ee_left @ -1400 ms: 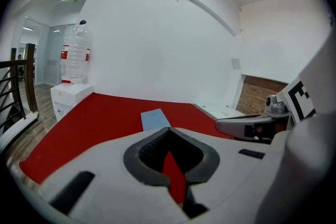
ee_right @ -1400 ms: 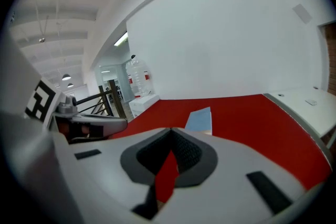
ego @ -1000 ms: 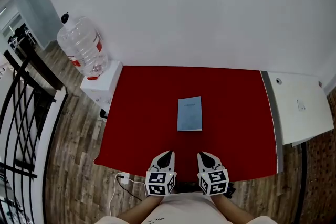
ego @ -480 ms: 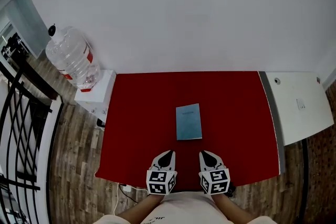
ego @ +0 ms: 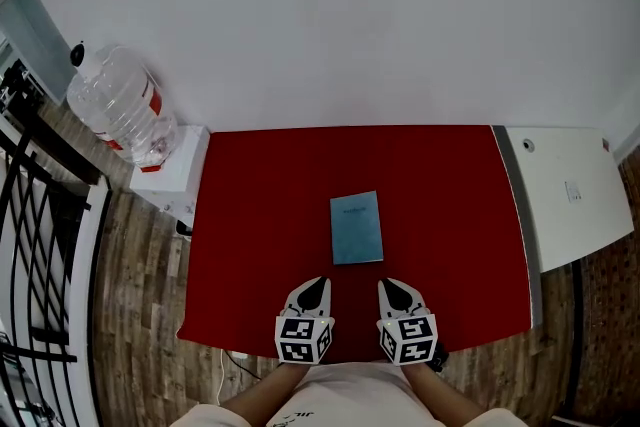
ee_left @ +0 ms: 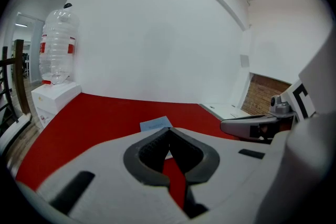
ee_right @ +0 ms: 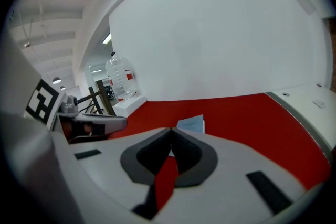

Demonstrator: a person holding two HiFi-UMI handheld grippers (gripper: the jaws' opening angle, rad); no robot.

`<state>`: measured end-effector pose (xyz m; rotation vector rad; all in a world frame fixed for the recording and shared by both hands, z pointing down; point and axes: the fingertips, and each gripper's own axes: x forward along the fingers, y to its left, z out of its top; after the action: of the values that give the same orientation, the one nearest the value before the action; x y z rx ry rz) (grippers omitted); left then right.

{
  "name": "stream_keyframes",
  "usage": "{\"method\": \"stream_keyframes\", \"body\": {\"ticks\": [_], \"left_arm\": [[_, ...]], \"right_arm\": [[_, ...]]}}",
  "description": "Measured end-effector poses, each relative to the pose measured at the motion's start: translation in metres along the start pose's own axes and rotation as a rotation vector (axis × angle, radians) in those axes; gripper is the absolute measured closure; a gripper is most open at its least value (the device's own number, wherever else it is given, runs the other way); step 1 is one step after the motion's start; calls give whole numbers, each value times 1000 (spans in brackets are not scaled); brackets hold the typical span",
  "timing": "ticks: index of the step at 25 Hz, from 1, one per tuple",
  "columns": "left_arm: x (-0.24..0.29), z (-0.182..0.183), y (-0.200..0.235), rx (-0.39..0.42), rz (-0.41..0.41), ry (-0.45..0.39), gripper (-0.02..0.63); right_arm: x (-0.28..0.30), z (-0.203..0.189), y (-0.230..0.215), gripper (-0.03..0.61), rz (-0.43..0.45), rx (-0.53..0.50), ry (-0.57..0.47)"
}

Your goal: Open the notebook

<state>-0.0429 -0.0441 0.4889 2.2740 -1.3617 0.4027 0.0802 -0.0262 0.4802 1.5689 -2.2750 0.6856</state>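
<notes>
L claw (ee_left: pixel 169 130), R claw (ee_right: pixel 171 130) closed, empty.

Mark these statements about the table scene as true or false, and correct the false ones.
1. The thin light blue notebook lies closed on the red table. True.
2. The left claw grips the notebook. False: its jaws are together on nothing, and it hangs apart from the notebook, near the table's front edge.
3. The right claw is shut and empty. True.
4. The large clear plastic water bottle stands on the red table. False: it sits on a white stand beside the table, on the left.
</notes>
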Motion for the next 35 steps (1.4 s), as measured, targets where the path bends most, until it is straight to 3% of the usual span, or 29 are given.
{"method": "stream_keyframes", "body": {"ticks": [15,21,30,35], "left_arm": [[57,-17,30,53,-15,41,607],[88,-28,32,-11,-57,55,607],[123,-57,42,-34,-60,99,607],[132,-71,39,-33,-77,135,607]], "right_arm": [[65,-12,-39,572,-68,-2,29],[97,-23,-61,572,-96,-2,45],[148,-50,-86,569,-114,38,110],[172,-71,-97,492,-101,62,189]]}}
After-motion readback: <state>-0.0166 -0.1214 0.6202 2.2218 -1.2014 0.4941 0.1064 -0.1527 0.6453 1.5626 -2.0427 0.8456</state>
